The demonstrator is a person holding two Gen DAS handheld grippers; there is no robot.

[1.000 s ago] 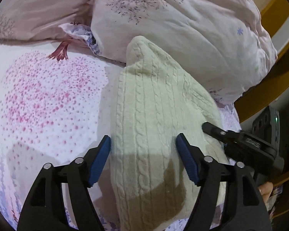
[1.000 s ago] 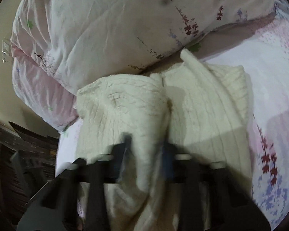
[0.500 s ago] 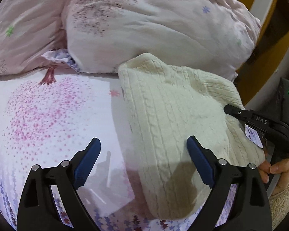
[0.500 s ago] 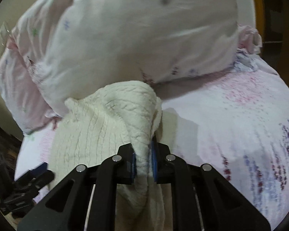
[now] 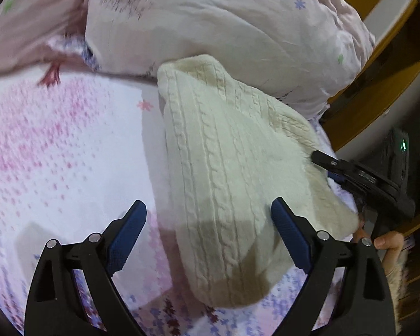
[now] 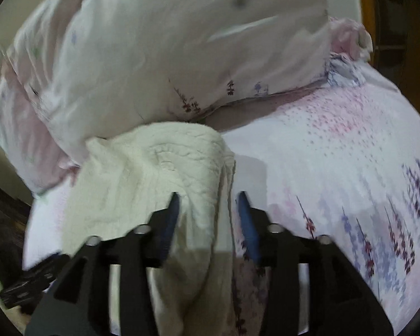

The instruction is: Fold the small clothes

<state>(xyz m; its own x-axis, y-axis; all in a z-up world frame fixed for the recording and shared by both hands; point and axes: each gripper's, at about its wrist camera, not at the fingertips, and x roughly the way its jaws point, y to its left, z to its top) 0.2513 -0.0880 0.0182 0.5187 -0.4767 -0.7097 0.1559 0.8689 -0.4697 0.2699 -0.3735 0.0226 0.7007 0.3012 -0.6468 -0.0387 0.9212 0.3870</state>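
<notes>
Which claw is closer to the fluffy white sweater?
Right. The right gripper has its open fingers on either side of the cream cable-knit sweater, at its edge. The left gripper is open too, poised over the near end.

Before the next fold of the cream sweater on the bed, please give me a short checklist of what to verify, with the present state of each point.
1. Right gripper released the cream sweater: ok, its jaws stand apart with the knit loose between them.
2. Left gripper free to grasp: ok, wide open above the sweater's near part, holding nothing.
3. Sweater lying flat: not ok, the right wrist view shows a bunched ridge near the right gripper.
4. Room on the bedsheet beside the sweater: ok, bare sheet to its left.
5. Far edge free of the duvet: cannot tell, the top corner lies against it.
6. Sharp view: not ok, the right wrist picture is blurred.
</notes>
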